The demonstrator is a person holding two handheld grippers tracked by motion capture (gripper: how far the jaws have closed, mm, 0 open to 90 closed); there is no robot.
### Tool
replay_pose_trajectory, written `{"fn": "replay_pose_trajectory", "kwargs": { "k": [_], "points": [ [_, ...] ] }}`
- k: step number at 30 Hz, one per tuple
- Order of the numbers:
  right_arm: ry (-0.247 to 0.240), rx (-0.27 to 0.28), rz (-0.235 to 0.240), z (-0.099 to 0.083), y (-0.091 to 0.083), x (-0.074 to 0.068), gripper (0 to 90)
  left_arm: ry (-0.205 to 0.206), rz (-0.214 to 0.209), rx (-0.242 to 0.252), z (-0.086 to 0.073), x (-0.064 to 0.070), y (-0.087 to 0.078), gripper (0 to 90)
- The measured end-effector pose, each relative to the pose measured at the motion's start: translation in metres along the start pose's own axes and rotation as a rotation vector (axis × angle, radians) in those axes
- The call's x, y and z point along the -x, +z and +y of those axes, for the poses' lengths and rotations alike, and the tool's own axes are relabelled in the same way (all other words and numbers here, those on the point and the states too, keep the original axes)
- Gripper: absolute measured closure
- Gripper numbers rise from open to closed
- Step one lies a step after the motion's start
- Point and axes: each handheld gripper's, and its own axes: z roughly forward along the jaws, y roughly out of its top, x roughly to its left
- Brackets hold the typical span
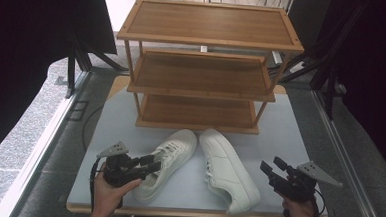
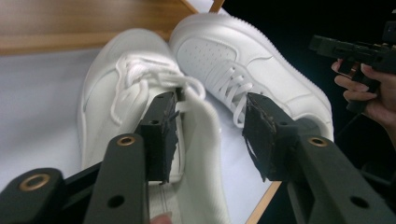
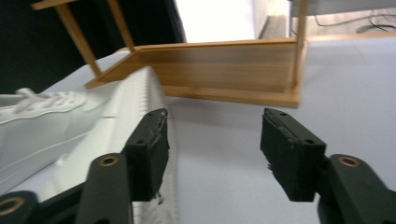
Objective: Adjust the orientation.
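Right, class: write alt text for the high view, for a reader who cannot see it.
Two white lace-up sneakers, left sneaker and right sneaker, lie toes-together on a pale grey tabletop before an empty three-tier wooden shoe rack. The left gripper has open fingers at the left sneaker's collar; the right gripper hangs open beside the other.

The right gripper (image 3: 212, 154) has its two black jaws spread wide apart, with nothing but bare pale table top (image 3: 355, 84) between them. Just beside the left-hand jaw in this view lies a white shoe (image 3: 70, 126), its ribbed sole edge running up past the jaw and its laces showing at the far left. Beyond the jaws stands the wooden rack (image 3: 224, 70), its lowest shelf resting on the table and its slim legs rising out of sight.
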Motion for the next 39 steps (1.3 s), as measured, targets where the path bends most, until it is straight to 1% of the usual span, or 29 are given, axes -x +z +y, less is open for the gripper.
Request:
{"fn": "replay_pose_trajectory", "kwargs": {
  "k": [1, 3, 4, 5, 6, 7, 8, 9, 10, 11, 13, 16, 18, 20, 21, 22, 23, 24, 25, 26, 27, 30, 31, 32, 33, 34, 35, 36, 39],
  "points": [
    [-0.005, -0.002, 0.016, 0.002, -0.002, -0.003, 47.5, 0.003, -0.005, 0.014, 0.001, 0.0, -0.001, 52.3],
    [-0.03, -0.008, 0.056, 0.005, -0.004, -0.011, 53.4, 0.003, -0.006, 0.022, 0.002, 0.0, -0.001, 51.4],
    [-0.03, -0.008, 0.056, 0.005, -0.004, -0.011, 53.4, 0.003, -0.006, 0.022, 0.002, 0.0, -0.001, 51.2],
    [-0.07, -0.02, 0.098, 0.007, -0.004, -0.021, 62.2, -0.003, -0.006, 0.023, 0.002, -0.002, 0.0, 51.0],
    [-0.07, -0.02, 0.098, 0.007, -0.004, -0.021, 62.2, -0.003, -0.006, 0.023, 0.002, -0.002, 0.0, 50.7],
    [-0.114, -0.043, 0.15, 0.007, -0.003, -0.034, 70.1, -0.008, -0.006, 0.019, 0.001, -0.003, 0.0, 50.5],
    [-0.114, -0.043, 0.15, 0.007, -0.003, -0.034, 70.1, -0.011, -0.005, 0.015, 0.001, -0.004, 0.001, 50.5],
    [-0.162, -0.07, 0.197, 0.006, 0.0, -0.05, 77.0, -0.018, -0.004, 0.014, 0.001, -0.004, 0.001, 50.5],
    [-0.18, -0.085, 0.216, 0.005, 0.001, -0.056, 79.3, -0.024, -0.012, 0.019, 0.001, -0.003, 0.001, 50.5],
    [-0.216, -0.112, 0.246, 0.003, 0.004, -0.066, 81.3, -0.027, -0.021, 0.022, 0.001, -0.002, 0.001, 50.5],
    [-0.269, -0.15, 0.272, -0.001, 0.007, -0.081, 84.0, -0.021, -0.038, 0.029, 0.004, 0.001, 0.0, 49.9],
    [-0.32, -0.223, 0.314, -0.01, 0.014, -0.102, 86.0, -0.009, -0.032, 0.037, 0.006, 0.004, -0.002, 49.3],
    [-0.356, -0.275, 0.307, -0.017, 0.019, -0.109, 86.8, -0.013, -0.036, 0.036, 0.007, 0.004, -0.001, 49.1],
    [-0.375, -0.317, 0.273, -0.023, 0.024, -0.109, 88.1, -0.015, -0.035, 0.025, 0.006, 0.002, 0.001, 49.0],
    [-0.367, -0.331, 0.258, -0.025, 0.026, -0.106, 89.5, -0.017, -0.037, 0.022, 0.006, 0.002, 0.002, 49.0],
    [-0.35, -0.336, 0.264, -0.026, 0.027, -0.103, 89.9, -0.017, -0.038, 0.018, 0.006, 0.002, 0.002, 48.9],
    [-0.319, -0.334, 0.286, -0.026, 0.027, -0.098, 90.0, -0.019, -0.038, 0.016, 0.006, 0.001, 0.004, 48.9],
    [-0.319, -0.334, 0.286, -0.026, 0.027, -0.098, 90.0, -0.019, -0.038, 0.016, 0.006, 0.001, 0.004, 48.9],
    [-0.292, -0.329, 0.301, -0.026, 0.027, -0.092, 90.0, -0.02, -0.041, 0.008, 0.006, 0.0, 0.005, 48.8],
    [-0.29, -0.328, 0.301, -0.025, 0.027, -0.09, 90.0, -0.02, -0.041, 0.008, 0.006, 0.0, 0.005, 48.6],
    [-0.295, -0.323, 0.287, -0.025, 0.026, -0.089, 90.0, -0.025, -0.039, 0.005, 0.006, -0.001, 0.006, 48.5],
    [-0.294, -0.318, 0.284, -0.024, 0.025, -0.087, 90.0, -0.031, -0.038, 0.001, 0.006, -0.002, 0.007, 48.3],
    [-0.288, -0.303, 0.274, -0.023, 0.024, -0.084, 90.0, -0.036, -0.037, 0.0, 0.006, -0.002, 0.006, 48.3],
    [-0.288, -0.303, 0.274, -0.023, 0.024, -0.084, 90.0, -0.036, -0.037, 0.0, 0.006, -0.002, 0.006, 48.3],
    [-0.272, -0.283, 0.266, -0.022, 0.021, -0.079, 90.0, -0.041, -0.041, 0.004, 0.006, -0.002, 0.006, 48.2],
    [-0.272, -0.283, 0.266, -0.022, 0.021, -0.079, 90.0, -0.041, -0.041, 0.004, 0.006, -0.002, 0.006, 48.2],
    [-0.243, -0.256, 0.251, -0.019, 0.018, -0.071, 90.0, -0.046, -0.048, 0.005, 0.007, -0.002, 0.006, 48.2],
    [-0.23, -0.242, 0.242, -0.018, 0.017, -0.068, 90.0, -0.047, -0.048, 0.008, 0.007, -0.001, 0.006, 48.2],
    [-0.179, -0.175, 0.176, -0.015, 0.011, -0.051, 90.0, -0.047, -0.048, 0.004, 0.006, -0.002, 0.006, 48.1]
  ]
}}
